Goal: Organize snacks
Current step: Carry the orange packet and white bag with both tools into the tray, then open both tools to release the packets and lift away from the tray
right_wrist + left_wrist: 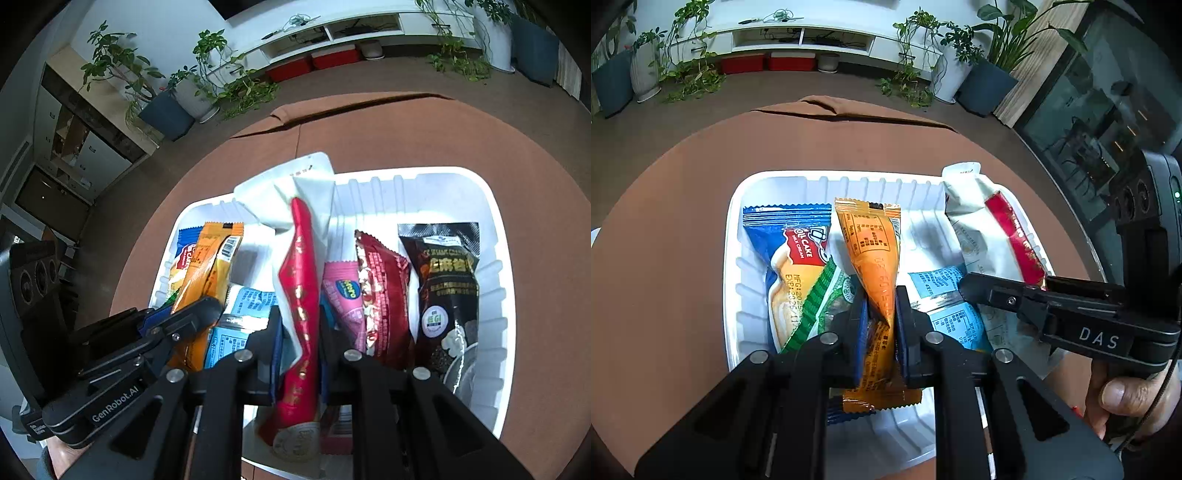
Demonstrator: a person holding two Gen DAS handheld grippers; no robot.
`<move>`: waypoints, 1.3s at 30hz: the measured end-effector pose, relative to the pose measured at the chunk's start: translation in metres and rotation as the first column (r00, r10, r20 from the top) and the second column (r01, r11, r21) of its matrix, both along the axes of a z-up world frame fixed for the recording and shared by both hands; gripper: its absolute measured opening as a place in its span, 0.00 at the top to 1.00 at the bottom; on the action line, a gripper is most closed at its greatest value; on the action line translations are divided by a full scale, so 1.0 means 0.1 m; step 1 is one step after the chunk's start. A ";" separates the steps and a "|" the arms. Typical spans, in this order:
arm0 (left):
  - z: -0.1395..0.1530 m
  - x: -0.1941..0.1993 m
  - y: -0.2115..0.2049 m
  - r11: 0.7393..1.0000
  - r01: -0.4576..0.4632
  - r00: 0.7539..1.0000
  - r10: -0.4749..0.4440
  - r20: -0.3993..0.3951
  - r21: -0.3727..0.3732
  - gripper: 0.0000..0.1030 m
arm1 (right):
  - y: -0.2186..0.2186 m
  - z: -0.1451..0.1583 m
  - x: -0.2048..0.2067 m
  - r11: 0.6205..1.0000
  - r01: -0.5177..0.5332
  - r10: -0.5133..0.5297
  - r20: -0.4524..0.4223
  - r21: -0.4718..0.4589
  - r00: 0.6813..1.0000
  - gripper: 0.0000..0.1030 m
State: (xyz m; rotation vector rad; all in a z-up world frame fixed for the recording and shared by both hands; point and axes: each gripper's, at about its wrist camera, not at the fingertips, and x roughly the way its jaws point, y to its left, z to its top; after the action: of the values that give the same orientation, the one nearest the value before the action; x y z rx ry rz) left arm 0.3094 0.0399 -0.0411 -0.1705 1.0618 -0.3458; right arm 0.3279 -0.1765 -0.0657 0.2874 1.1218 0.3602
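Observation:
A white ribbed tray [733, 258] on a brown round table holds several snack packs. My left gripper [881, 314] is shut on an orange packet [875, 251] that stands on edge between a blue roll-cake pack [790, 251] and a light blue packet [945, 295]. My right gripper [301, 332] is shut on a white and red pouch [301, 266], upright in the tray [491, 236]. It shows in the left wrist view [990, 229] too. To the pouch's right lie a pink packet [345, 295], a dark red packet [386, 295] and a black packet [448, 288].
The brown tablecloth [683, 221] surrounds the tray. A green-striped pack [820, 306] lies under the left jaw. Potted plants [982, 74], a white low shelf [798, 37] and red boxes [764, 62] stand far behind on the floor. A dark cabinet [1108, 110] is at the right.

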 end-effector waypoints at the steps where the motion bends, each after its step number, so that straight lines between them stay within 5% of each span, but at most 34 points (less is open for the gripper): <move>1: 0.00 0.01 -0.01 1.000 0.000 1.000 0.000 0.001 0.004 0.87 | 0.00 -0.01 0.00 1.000 0.001 -0.001 0.002 0.000 1.000 0.83; 13: -0.05 -0.03 -0.07 0.999 -0.006 1.000 0.005 0.019 0.033 0.87 | -0.07 -0.09 -0.12 1.000 -0.003 0.003 0.042 0.003 0.999 0.82; 16: -0.02 -0.04 -0.06 0.999 -0.015 1.000 0.013 0.027 0.046 0.86 | -0.09 -0.04 -0.14 1.000 0.012 -0.012 0.035 -0.004 0.999 0.74; 21: 0.05 -0.07 -0.06 0.999 -0.013 0.999 0.011 0.039 0.044 0.85 | -0.03 0.11 -0.18 1.000 0.000 0.000 0.073 0.002 0.997 0.44; 34: 0.03 -0.06 -0.07 0.998 -0.007 0.999 0.005 0.035 0.065 0.82 | -0.08 0.19 -0.26 1.000 -0.011 0.010 0.083 0.011 0.997 0.36; 39: 0.05 -0.11 -0.04 0.997 -0.008 0.999 0.004 0.046 0.070 0.64 | -0.18 0.23 -0.28 1.000 0.013 -0.015 0.098 0.028 0.995 0.32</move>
State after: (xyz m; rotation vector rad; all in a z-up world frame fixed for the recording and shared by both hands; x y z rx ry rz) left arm 0.2981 0.0358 -0.0357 -0.1021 1.0267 -0.3050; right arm 0.3003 -0.1949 -0.0428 0.2984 1.0183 0.3736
